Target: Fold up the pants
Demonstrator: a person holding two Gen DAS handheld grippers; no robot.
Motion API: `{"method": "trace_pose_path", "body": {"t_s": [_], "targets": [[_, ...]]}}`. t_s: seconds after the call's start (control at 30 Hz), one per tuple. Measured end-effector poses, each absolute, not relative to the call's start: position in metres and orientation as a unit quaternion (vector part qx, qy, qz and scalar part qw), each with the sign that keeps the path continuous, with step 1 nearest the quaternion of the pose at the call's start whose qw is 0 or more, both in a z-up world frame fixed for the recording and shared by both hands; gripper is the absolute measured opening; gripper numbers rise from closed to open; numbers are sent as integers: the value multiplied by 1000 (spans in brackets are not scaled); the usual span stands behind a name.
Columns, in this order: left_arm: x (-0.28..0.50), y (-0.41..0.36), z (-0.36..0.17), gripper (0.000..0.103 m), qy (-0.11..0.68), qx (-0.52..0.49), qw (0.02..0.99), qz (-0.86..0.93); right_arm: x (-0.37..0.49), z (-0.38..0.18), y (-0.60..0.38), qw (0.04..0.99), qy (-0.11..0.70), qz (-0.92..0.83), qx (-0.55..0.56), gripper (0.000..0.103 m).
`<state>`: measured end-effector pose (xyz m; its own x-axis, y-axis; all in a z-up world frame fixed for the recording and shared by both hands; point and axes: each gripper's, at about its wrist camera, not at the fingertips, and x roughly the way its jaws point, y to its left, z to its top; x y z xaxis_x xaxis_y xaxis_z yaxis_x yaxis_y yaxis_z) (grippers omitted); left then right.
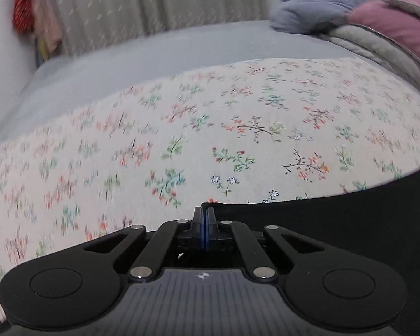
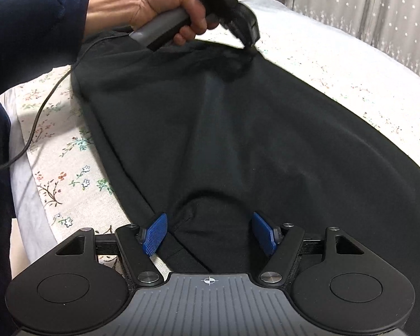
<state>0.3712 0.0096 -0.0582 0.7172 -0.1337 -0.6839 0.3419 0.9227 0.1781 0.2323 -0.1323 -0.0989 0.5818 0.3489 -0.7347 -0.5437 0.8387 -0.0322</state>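
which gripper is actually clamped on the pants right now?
The left gripper: its blue pads are pressed together on the edge of the black fabric pants. The right gripper stands open, its blue pads apart over the cloth.

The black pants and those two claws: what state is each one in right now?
Black pants: spread flat on the floral sheet, not folded, far edge bunched and lifted.
Left claw: shut on the pants' edge.
Right claw: open, pads either side of a fabric fold, not pressing.
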Motion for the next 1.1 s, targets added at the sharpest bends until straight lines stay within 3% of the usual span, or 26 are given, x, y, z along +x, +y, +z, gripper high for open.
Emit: {"method": "trace_pose_path", "body": {"t_s": [0.1,0.2,0.5,0.63,0.8,0.9,1.0,1.1], "targets": [[369,6,-76,27,363,171,910,-106,233,-99,-133,879,382,254,-127,68],[357,25,-62,53,346,131,925,-84,234,-98,-132,880,382,253,-123,69],[275,108,-23,62,366,2,931,-17,238,-77,-154,900,353,248,-64,69],[240,132,-48,62,404,-22,915,16,238,-71,-154,908,329,256,-46,64],[217,186,-69,62,409,-39,906,97,234,-86,-140,884,364,276,-97,42],[204,225,-73,61,398,-61,904,140,230,-97,-135,874,374,282,-127,39],[193,253,-73,47,384,-108,904,156,230,-96,-136,865,391,290,-119,30],[187,258,-72,45,384,-117,903,149,224,-94,-132,862,389,293,-141,29]]}}
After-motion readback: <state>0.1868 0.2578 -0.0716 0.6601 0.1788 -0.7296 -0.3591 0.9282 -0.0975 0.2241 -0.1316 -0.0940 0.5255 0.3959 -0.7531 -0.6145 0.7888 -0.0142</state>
